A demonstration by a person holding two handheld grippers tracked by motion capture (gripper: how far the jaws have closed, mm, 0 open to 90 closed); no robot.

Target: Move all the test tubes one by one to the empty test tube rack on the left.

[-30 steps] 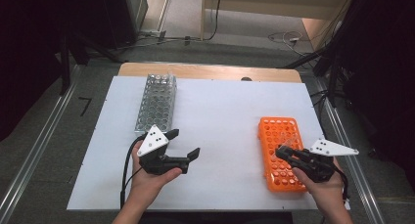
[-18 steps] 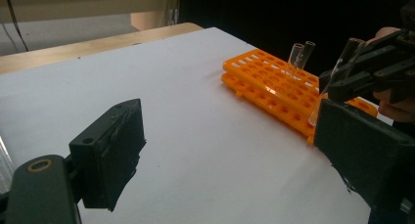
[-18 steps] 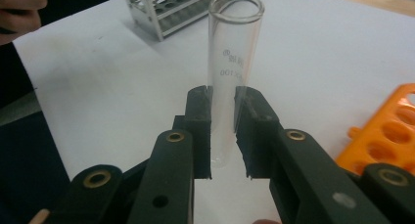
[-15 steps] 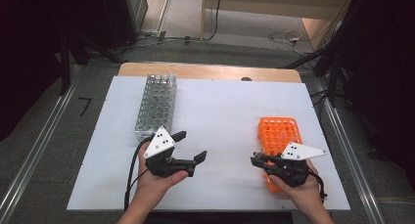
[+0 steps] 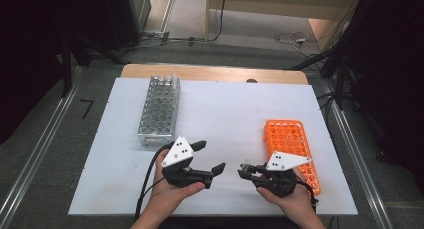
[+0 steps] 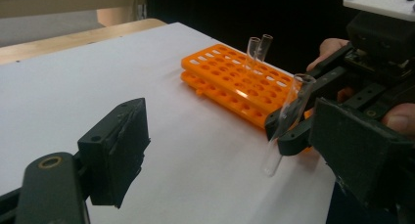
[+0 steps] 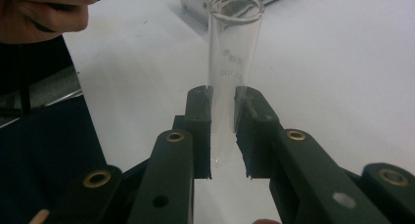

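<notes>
Low in the high view, the right gripper [image 5: 248, 172] is clenched on a clear glass test tube [image 5: 245, 166], its jaws pointing toward the frame's centre, just left of the orange rack [image 5: 290, 145] lying at lower right on the white table [image 5: 225, 114]. Seen along that gripper's own jaws in the right gripper view, the tube [image 7: 231, 77] stands upright between the two black pads [image 7: 199, 126], open mouth at the top of the frame, with faint printing on the glass. Centre-low in the high view, the left gripper [image 5: 210, 159] is held with jaws spread wide and nothing between them, aimed toward the tube. From the left gripper view, the tube [image 6: 288, 121] tilts slightly above the table at centre right, and two more tubes [image 6: 259, 50] stand in the orange rack [image 6: 230, 82] behind it. A metal rack [image 5: 159, 110] lies at upper left of the table in the high view.
</notes>
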